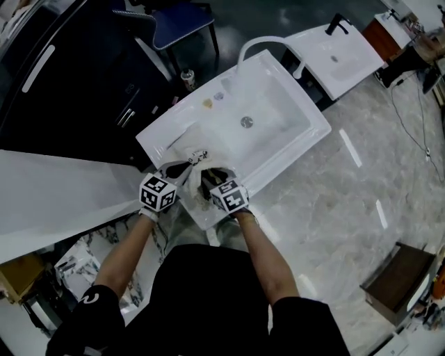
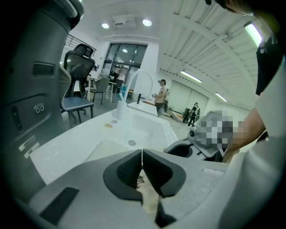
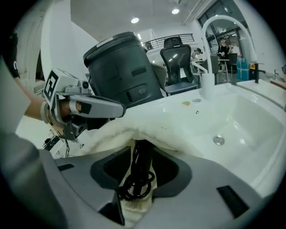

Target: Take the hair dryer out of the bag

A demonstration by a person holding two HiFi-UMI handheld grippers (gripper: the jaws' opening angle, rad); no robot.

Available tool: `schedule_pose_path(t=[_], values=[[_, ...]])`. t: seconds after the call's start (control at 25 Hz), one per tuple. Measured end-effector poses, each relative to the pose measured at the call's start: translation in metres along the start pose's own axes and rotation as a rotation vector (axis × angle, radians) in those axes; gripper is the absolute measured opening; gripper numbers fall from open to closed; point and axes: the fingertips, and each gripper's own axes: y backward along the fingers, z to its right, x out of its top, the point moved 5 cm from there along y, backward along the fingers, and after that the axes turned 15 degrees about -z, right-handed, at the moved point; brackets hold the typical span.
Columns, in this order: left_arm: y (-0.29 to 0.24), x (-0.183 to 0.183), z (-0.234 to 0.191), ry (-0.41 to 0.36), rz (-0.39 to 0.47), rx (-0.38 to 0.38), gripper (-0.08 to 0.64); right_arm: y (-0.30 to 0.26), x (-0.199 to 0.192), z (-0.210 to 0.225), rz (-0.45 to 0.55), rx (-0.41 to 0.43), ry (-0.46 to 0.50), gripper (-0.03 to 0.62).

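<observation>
A cream cloth bag (image 1: 197,161) lies on the front ledge of the white sink (image 1: 292,142), between both grippers. My left gripper (image 1: 179,175) is shut on the bag's edge; in the left gripper view a thin fold of the cream fabric (image 2: 150,199) is pinched between the closed jaws (image 2: 142,162). Out of the bag's mouth (image 3: 134,130) sticks the black hair dryer handle with its coiled cord (image 3: 137,176). My right gripper (image 3: 140,156) is at that mouth, its jaws standing apart on either side of the handle and cord.
The basin has a drain (image 1: 247,122) and a white arched faucet (image 1: 259,44) at the far side. A second white sink (image 1: 341,52) stands beyond. A dark grey bin (image 3: 120,67) and a blue chair (image 1: 182,21) are at the left.
</observation>
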Motion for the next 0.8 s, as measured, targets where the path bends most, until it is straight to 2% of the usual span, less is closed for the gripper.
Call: schedule_pose_path(t=[0.04,0.16,0.28,0.44,0.68,0.8], values=[[0.002,0.001,-0.008,0.015,0.01,0.003,0.0,-0.008,0.002,-0.003,-0.012,-0.001,-0.003,0.143],[0.008,0.002,-0.032,0.027,0.017,-0.022,0.0,-0.029,0.004,-0.005,-0.043,-0.024,-0.027,0.143],[0.008,-0.001,-0.039,-0.026,-0.012,-0.072,0.0,-0.044,0.003,-0.005,-0.055,-0.043,-0.07,0.153],[-0.003,-0.016,-0.043,-0.111,-0.08,-0.088,0.0,-0.054,0.008,-0.004,-0.031,-0.044,-0.123,0.193],[-0.017,-0.024,-0.053,-0.137,-0.122,-0.111,0.0,-0.065,0.008,-0.005,-0.012,-0.045,-0.152,0.193],[-0.02,-0.027,-0.055,-0.161,-0.136,-0.126,0.0,-0.076,0.003,-0.008,-0.072,-0.066,-0.128,0.209]])
